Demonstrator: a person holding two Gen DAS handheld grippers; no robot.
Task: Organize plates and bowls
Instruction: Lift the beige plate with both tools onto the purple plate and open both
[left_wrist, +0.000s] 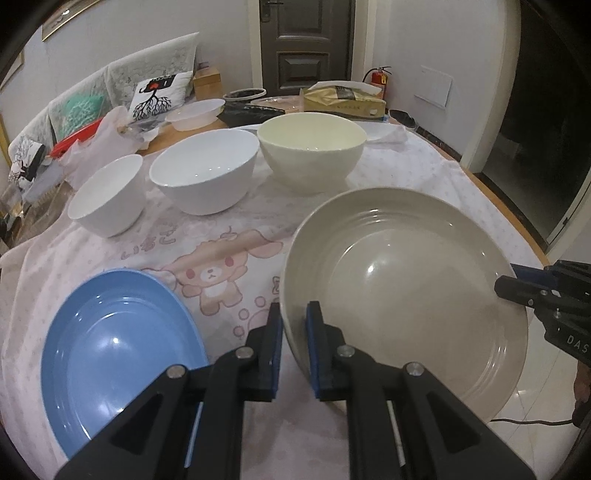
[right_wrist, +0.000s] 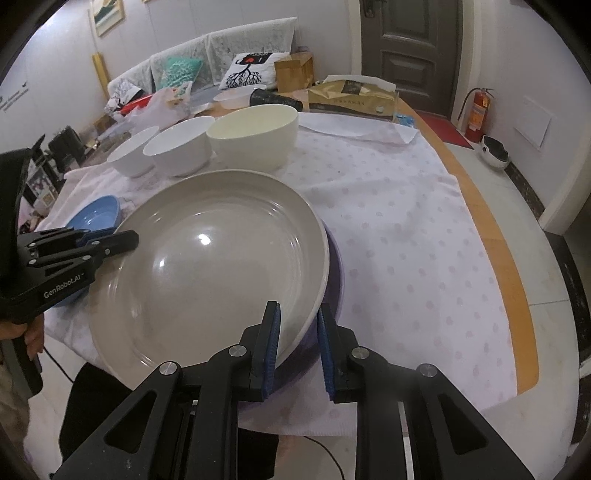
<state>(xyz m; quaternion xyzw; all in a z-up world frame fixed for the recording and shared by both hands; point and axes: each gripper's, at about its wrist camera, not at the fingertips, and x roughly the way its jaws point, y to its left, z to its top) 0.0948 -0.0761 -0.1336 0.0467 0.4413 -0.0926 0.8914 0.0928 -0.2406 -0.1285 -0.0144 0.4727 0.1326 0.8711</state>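
My left gripper (left_wrist: 294, 314) is shut on the near left rim of a large beige plate (left_wrist: 406, 295). On the opposite rim of this beige plate (right_wrist: 207, 266) my right gripper (right_wrist: 299, 317) is shut too. A purple plate (right_wrist: 334, 269) lies directly under it, mostly hidden, its edge also between the right fingers. A blue plate (left_wrist: 118, 354) sits on the cloth to the left. Behind stand three bowls in a row: a small white bowl (left_wrist: 107, 199), a larger white bowl (left_wrist: 205, 173) and a cream bowl (left_wrist: 312, 147). The right gripper (left_wrist: 517, 286) shows at the plate's right edge.
A pink-printed cloth (right_wrist: 406, 240) covers the wooden table (right_wrist: 517, 295), whose edge runs along the right. At the back lie a clear plastic container (left_wrist: 195, 112), a brown packet (left_wrist: 343, 98) and plastic bags. A sofa with cushions (right_wrist: 251, 70) stands beyond.
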